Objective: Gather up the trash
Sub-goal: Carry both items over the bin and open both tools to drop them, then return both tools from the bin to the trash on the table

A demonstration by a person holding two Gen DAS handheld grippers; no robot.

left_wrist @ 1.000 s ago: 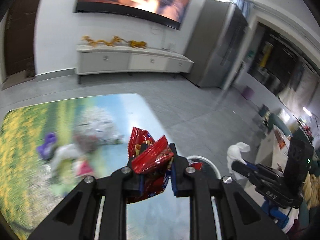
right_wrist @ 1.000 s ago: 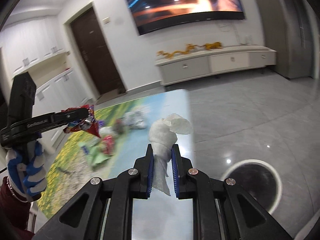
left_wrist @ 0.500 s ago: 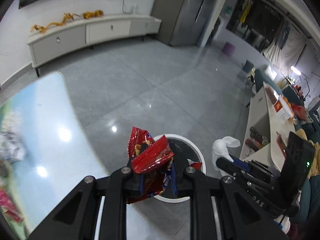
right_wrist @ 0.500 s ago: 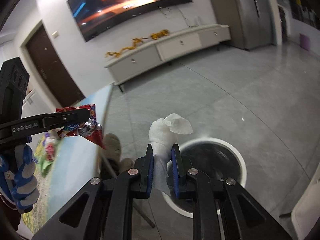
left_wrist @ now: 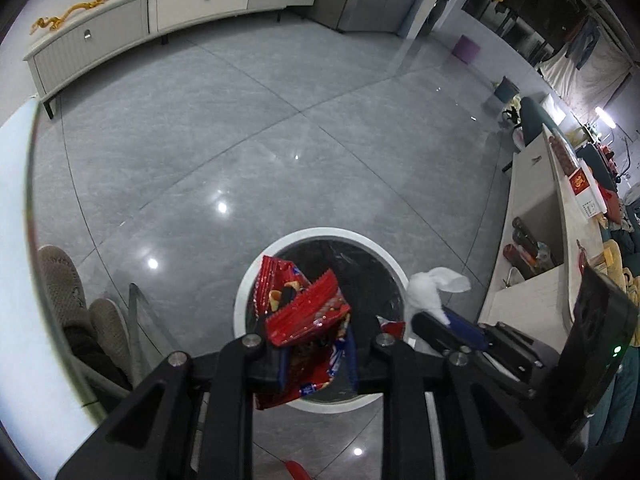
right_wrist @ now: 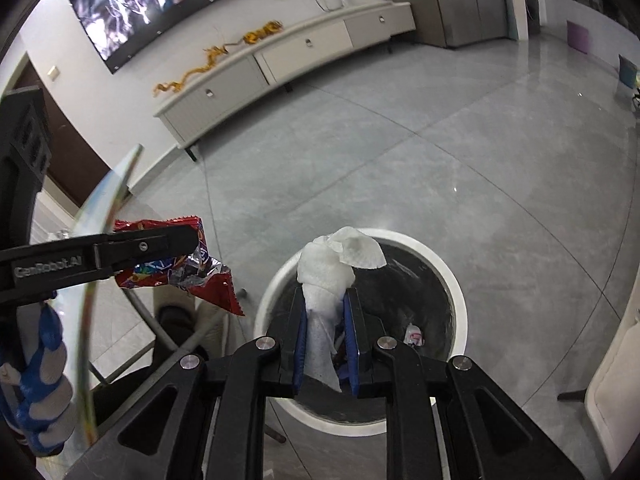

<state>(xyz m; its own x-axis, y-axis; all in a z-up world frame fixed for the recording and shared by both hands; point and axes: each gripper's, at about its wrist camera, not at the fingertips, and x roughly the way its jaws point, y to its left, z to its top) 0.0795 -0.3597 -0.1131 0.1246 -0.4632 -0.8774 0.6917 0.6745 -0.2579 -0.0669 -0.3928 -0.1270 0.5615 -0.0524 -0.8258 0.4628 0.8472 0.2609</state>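
Grey glossy floor tiles (left_wrist: 248, 128) fill the room, with a long white cabinet (left_wrist: 168, 4) against the far wall. In our left wrist view, the left gripper (left_wrist: 316, 356) pinches a crumpled red snack wrapper (left_wrist: 304, 312), held directly above a round white-rimmed trash bin (left_wrist: 256, 276) with a black liner. Just to its right we see the right gripper (left_wrist: 434, 326) holding a white tissue (left_wrist: 430, 290) at the bin's edge. In our right wrist view, the right gripper (right_wrist: 326, 338) clamps the white tissue (right_wrist: 332, 268) over the bin (right_wrist: 456, 300), which already holds small scraps. The left gripper (right_wrist: 188, 240) holds the wrapper (right_wrist: 188, 276) left of the bin, beside a glass table edge (right_wrist: 100, 224).
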